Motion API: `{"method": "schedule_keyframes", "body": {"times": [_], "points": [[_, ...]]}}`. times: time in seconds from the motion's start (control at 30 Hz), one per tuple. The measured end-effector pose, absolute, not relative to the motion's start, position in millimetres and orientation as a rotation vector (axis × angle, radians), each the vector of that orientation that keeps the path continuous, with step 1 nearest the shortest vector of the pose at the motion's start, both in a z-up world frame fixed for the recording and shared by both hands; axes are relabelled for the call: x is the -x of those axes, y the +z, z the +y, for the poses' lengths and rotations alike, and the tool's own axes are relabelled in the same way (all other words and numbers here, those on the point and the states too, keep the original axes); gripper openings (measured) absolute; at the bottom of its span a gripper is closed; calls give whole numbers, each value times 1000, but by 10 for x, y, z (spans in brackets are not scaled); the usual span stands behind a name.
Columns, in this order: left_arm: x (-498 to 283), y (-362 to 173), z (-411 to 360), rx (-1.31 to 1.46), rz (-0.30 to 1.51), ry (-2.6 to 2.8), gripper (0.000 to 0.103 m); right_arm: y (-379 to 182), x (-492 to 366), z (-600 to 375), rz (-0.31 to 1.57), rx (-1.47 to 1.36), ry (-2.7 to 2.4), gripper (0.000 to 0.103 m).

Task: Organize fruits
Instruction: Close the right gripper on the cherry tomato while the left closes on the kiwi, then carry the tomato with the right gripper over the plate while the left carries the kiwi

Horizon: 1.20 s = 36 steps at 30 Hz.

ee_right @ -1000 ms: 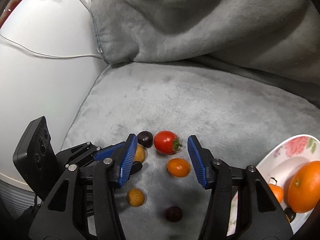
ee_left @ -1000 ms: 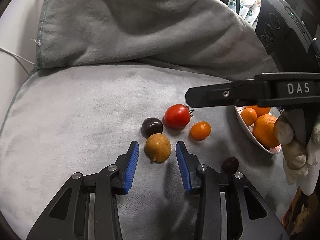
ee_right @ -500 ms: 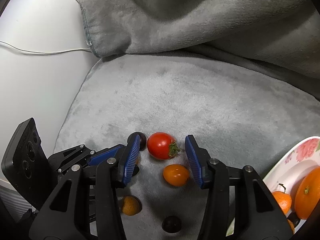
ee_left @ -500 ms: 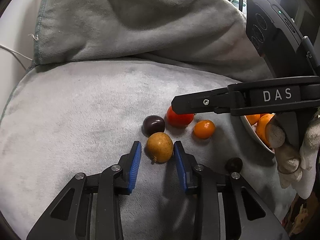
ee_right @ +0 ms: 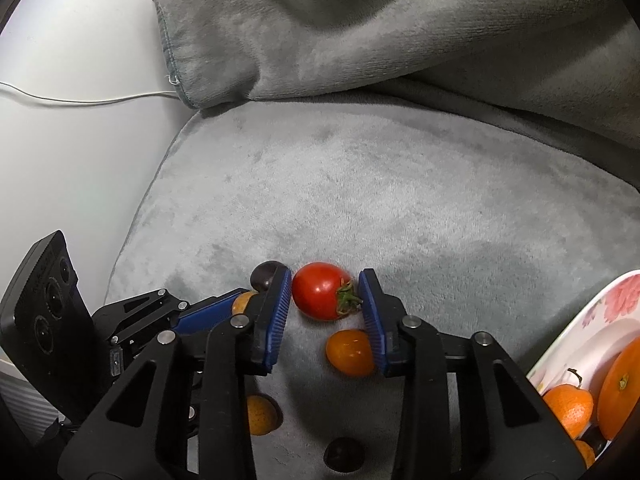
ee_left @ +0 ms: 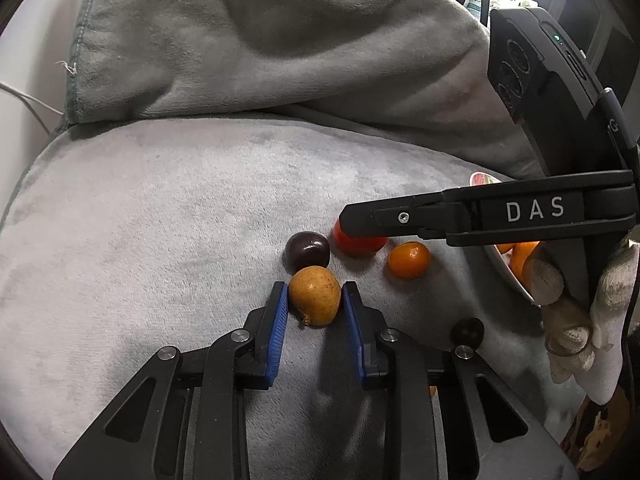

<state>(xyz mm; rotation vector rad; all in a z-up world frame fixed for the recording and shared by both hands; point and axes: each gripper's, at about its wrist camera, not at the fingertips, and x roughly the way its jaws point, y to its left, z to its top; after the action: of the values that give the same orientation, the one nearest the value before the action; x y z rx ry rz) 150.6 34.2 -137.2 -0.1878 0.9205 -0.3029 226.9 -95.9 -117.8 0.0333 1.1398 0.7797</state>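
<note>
Two grippers work over your grey plush cushion point(ee_right: 400, 184). At its right edge the white floral plate point(ee_right: 592, 312) holds oranges point(ee_right: 622, 388). Your right gripper point(ee_right: 326, 300) is closing its blue-padded fingers around the red tomato point(ee_right: 320, 290), almost touching it. Your left gripper point(ee_left: 314, 300) is closing too, fingers pressing the sides of the yellow-brown speckled fruit point(ee_left: 314, 294). Just beside lie a small orange kumquat point(ee_left: 409, 259) and a dark purple round fruit point(ee_left: 307, 249).

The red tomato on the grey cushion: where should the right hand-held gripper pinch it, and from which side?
Probably across the red tomato's round belly, coming down from above and the near side. Its green stem points sideways at the right pad, so seat that pad just clear of it. The right hand-held gripper already straddles it, jaws closing.
</note>
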Motion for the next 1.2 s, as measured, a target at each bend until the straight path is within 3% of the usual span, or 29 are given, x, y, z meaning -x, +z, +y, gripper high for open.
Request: {"method": "schedule_keyframes", "body": {"times": [0.3,1.2], "points": [[-1450,-1309,364,194,910,-296,25,-1135,-2239,-1011,1117,-49,786,31],[-1287,-1037,421,208,849,-296,25,-778,-2009,-1280,993,-53,789,30]]}}
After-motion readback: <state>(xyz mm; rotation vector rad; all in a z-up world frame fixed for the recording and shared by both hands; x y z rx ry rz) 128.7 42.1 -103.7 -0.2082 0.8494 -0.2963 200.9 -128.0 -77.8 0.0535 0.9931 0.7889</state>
